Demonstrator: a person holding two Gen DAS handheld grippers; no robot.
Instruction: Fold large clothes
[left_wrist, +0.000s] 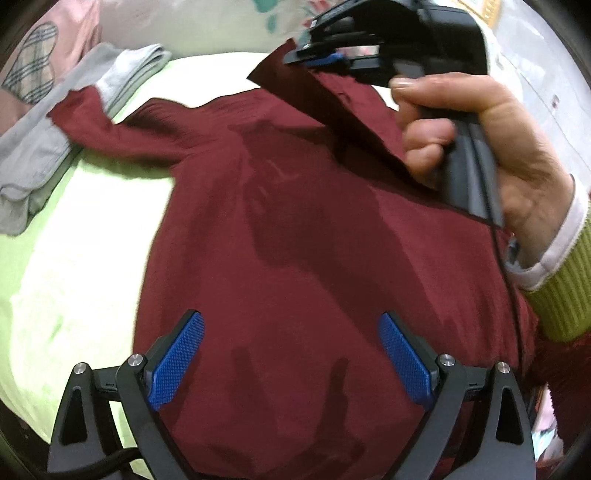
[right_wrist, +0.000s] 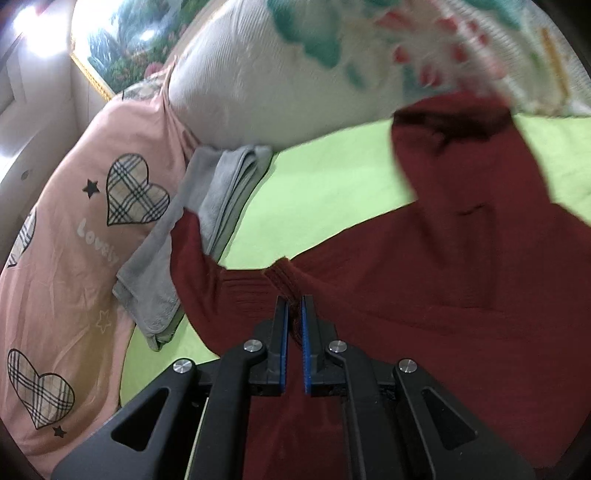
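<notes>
Left hand-held gripper (left_wrist: 291, 354) gaping over maroon sweater (left_wrist: 280, 229); right hand-held gripper (left_wrist: 325, 61) pinching lifted edge.

One dark red sweater (left_wrist: 295, 229) lying spread on one green sheet (left_wrist: 74, 258). One grey folded garment (right_wrist: 218, 192) sitting beside it. One pink heart-print quilt (right_wrist: 74, 258), three plaid hearts showing. One floral pillow (right_wrist: 277, 74). One framed picture (right_wrist: 122, 48) hanging. Two grippers showing: left gripper (left_wrist: 291, 354), right gripper (right_wrist: 294, 347).
</notes>
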